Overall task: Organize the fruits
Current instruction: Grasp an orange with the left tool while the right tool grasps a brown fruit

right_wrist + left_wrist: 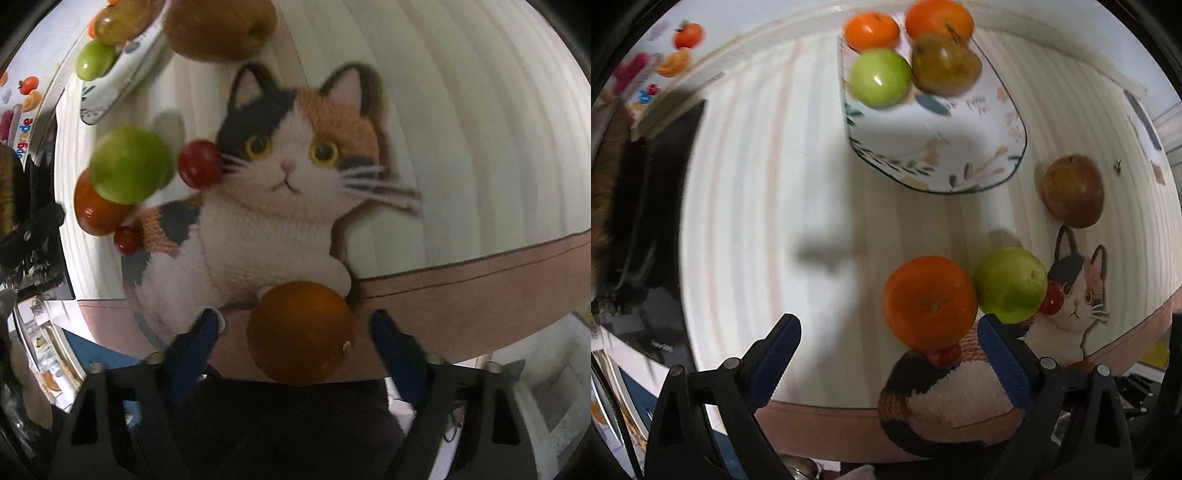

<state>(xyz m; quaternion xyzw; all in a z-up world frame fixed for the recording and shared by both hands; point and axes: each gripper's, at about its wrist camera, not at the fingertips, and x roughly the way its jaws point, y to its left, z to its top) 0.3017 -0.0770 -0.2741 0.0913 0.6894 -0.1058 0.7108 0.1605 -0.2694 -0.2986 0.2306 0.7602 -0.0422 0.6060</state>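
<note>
Left hand-held gripper (888, 363), right hand-held gripper (295, 341): black frames, ribbed blue pads, silver pivot screws.

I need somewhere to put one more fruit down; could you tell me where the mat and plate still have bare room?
The plate is bare in its near half, below the green apple. The striped mat is bare left of the orange. Around that orange, the green fruit and red cherries, it is crowded.

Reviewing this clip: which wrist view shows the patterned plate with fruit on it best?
The left wrist view: the patterned plate lies nearly whole, with its dark rim, leaf pattern and four fruits at its far end. In the right wrist view the plate is only an edge-on sliver in the upper left corner, blurred.
</note>
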